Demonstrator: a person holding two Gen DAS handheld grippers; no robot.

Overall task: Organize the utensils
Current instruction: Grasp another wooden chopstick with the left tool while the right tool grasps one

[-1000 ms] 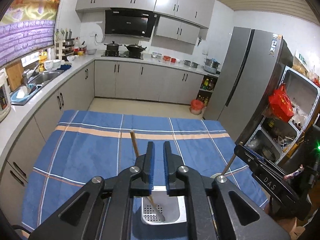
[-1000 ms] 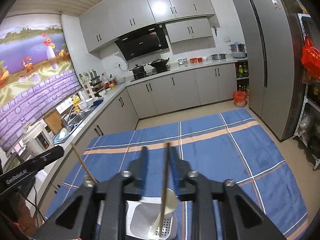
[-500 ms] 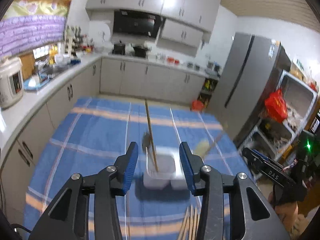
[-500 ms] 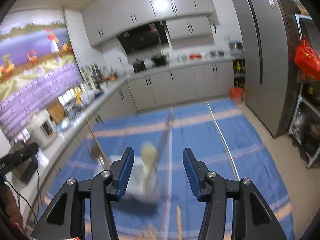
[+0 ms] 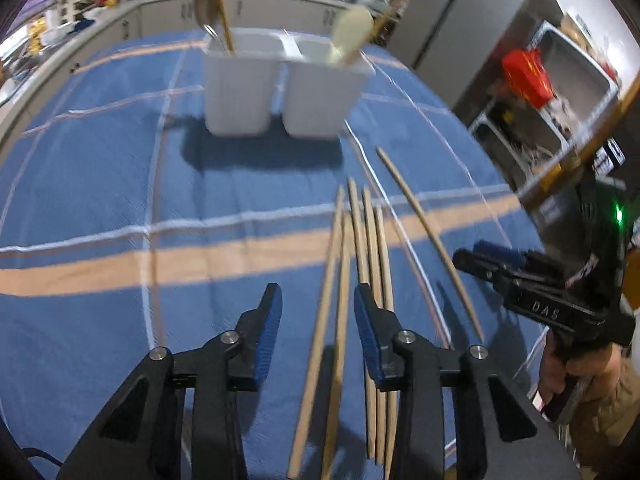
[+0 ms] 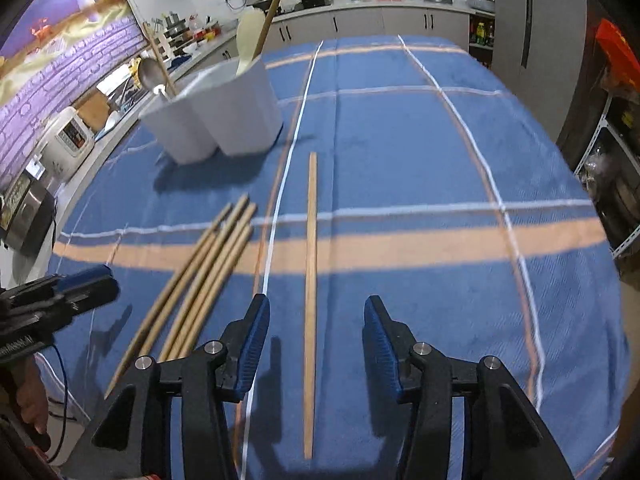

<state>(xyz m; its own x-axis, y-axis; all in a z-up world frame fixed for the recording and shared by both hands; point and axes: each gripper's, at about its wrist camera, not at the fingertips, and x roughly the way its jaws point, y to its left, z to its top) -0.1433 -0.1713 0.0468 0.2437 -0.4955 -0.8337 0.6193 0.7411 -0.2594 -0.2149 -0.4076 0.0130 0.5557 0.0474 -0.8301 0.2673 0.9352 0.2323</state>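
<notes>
- Blue striped cloth [image 6: 400, 140] covers the table; chopsticks [image 5: 372, 248] lie loose.
- White holder [image 5: 280, 88] stands beyond.
- Kitchen cabinets [image 6: 400, 24] and fridge [image 6: 540, 40] behind.
- Left gripper [image 5: 316, 320] and right gripper [image 6: 316, 336]: jaws apart after just narrowing slightly, gripping nothing.

Our left wrist camera looks steeply down along its tool [image 5: 316, 332] at the nearby table [image 5: 100, 184]; our right one does likewise over its tool [image 6: 316, 344]. Both share the chopsticks [image 5: 372, 240] and white holder [image 6: 224, 120].
</notes>
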